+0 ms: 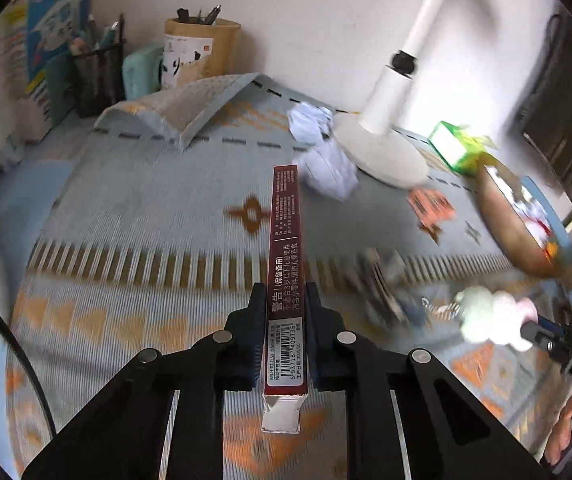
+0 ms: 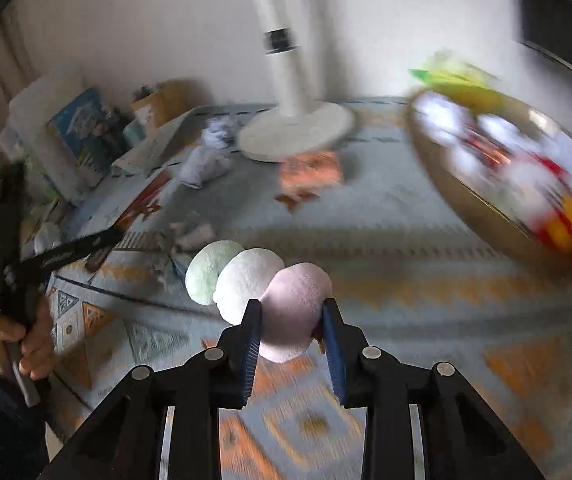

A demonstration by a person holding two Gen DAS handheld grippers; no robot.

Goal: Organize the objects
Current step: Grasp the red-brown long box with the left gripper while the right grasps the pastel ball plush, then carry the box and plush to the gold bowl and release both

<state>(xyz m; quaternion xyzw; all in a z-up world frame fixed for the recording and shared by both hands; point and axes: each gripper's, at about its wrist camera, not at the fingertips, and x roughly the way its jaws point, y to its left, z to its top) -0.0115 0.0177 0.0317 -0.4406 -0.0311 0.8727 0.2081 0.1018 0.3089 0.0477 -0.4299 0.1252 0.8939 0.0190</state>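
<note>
My left gripper (image 1: 284, 294) is shut on a long dark-red box (image 1: 285, 240) with white print and a barcode, held edge-up over the patterned cloth. My right gripper (image 2: 291, 306) is shut on the pink end ball of a soft three-ball toy (image 2: 254, 280); its white and green balls stick out to the left. In the left wrist view the same toy (image 1: 489, 316) shows at the right edge in the other gripper. From the right wrist camera, the left gripper (image 2: 46, 256) appears at the far left, held by a hand (image 2: 26, 344).
A white lamp base (image 1: 381, 152) stands at the back of the cloth-covered table (image 1: 146, 208), with crumpled paper (image 1: 321, 160) beside it. A brown basket (image 2: 505, 184) full of items sits at right. A mesh pen holder (image 1: 98, 76), a paper cup and books line the back left.
</note>
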